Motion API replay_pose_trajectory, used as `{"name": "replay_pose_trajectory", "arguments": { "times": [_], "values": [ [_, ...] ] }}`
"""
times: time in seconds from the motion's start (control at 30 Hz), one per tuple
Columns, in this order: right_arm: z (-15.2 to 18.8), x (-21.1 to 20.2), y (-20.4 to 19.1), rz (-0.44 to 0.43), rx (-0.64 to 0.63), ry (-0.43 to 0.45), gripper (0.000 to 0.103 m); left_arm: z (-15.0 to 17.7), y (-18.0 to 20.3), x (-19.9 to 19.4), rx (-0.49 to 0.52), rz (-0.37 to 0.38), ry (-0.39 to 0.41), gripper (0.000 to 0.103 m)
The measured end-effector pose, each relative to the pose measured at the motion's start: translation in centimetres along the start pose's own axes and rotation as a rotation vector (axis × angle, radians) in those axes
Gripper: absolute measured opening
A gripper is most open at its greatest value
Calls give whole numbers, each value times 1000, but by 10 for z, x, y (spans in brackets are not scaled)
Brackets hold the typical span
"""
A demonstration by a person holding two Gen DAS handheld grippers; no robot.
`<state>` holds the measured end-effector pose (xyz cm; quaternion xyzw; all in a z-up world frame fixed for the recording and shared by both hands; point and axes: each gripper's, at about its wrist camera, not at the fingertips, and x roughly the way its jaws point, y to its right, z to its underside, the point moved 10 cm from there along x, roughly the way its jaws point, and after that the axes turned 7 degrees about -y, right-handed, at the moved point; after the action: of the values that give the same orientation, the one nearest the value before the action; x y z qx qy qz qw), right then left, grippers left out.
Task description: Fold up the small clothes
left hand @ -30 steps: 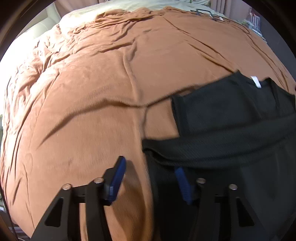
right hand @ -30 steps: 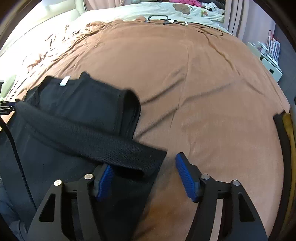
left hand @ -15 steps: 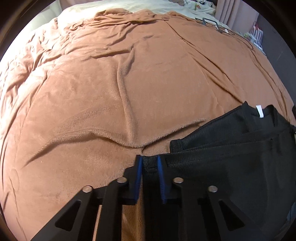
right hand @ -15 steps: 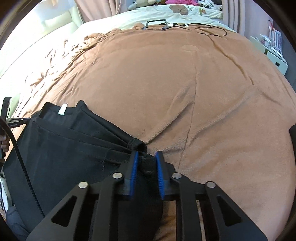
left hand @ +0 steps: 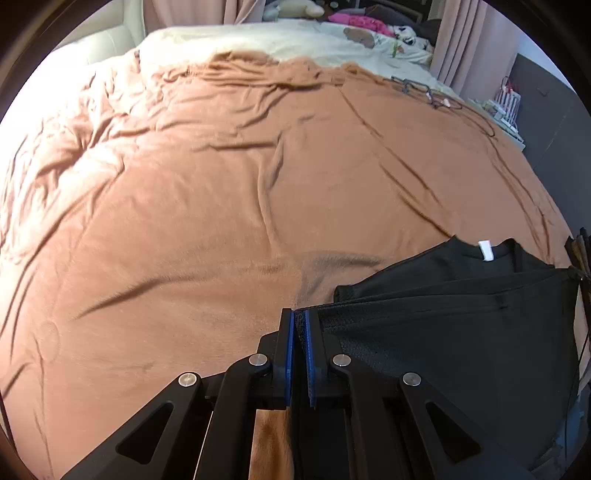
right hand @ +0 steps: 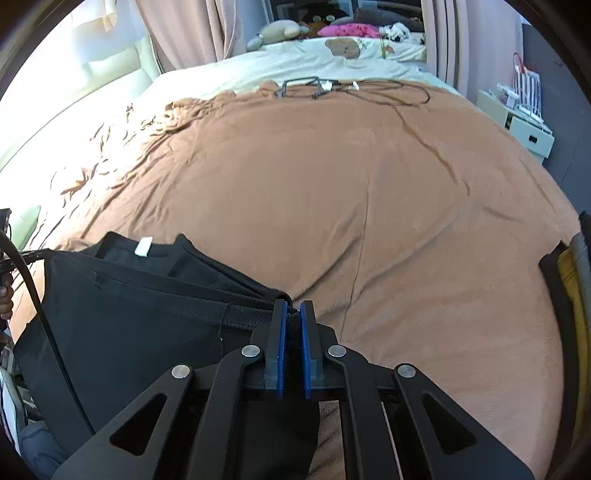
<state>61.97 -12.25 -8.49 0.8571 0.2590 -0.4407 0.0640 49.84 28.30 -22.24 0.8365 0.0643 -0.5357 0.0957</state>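
Left gripper: we see our left gripper [left hand: 299,325] with its blue pads [left hand: 289,354] clamped on one corner of the black mesh-knit garment [left hand: 443,332]
Right gripper: our right gripper [right hand: 292,325] has its blue pads [right hand: 280,350] pinched on the opposite corner of the black garment [right hand: 129,317], a strip of black fabric showing between them
Garment: the black garment hangs stretched between our two grippers, its lower edge lifted off the wide brown fleece blanket [left hand: 221,206] while its far part with the small white neck label [left hand: 485,250] lies folded on the blanket's near edge
Label: in the right wrist view the white label [right hand: 143,246] sits at the garment's far edge, nearest the blanket's middle
Blanket: the brown blanket [right hand: 332,206] is creased, most of all on its left side
Cable: a thin dark cable [right hand: 373,86] lies coiled at the blanket's far edge, where the pale cream sheet [right hand: 295,59] begins
Beyond the blanket: plush toys [right hand: 277,31] sit past the cream sheet, and pink curtains [right hand: 184,33] hang behind them
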Motion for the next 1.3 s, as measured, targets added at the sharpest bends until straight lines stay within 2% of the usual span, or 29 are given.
{"name": "replay_pose_trajectory", "arguments": {
  "times": [0.33,0.53,0.87,1.0,1.07,1.13,1.17,1.2,1.23,1.27,1.3],
  "values": [
    [-8,-4,1,10,22,15,3,-12,-2,0,-5,-29,18,6],
    [-23,15,7,18,27,-6,3,-31,-10,16,-13,-70,16,5],
    [-44,69,17,57,27,-66,3,-53,-20,57,-26,-110,-29,5],
    [-46,86,21,87,48,-87,3,-54,-16,78,-22,-112,-80,6],
    [-45,87,20,94,55,-95,4,-52,-14,78,-24,-129,-83,6],
    [-42,87,16,103,47,-113,5,-47,-9,73,-33,-114,-94,8],
    [-41,84,15,108,42,-115,10,-45,-8,71,-35,-104,-99,10],
    [-41,79,13,121,31,-111,17,-42,-6,66,-39,-96,-101,18],
    [-40,75,11,131,22,-108,51,-39,-5,59,-45,-92,-94,24],
    [-39,69,8,130,14,-103,97,-37,-5,53,-49,-88,-83,43],
    [-38,63,5,118,14,-97,103,-34,-3,45,-53,-84,-66,64]
  ]
}}
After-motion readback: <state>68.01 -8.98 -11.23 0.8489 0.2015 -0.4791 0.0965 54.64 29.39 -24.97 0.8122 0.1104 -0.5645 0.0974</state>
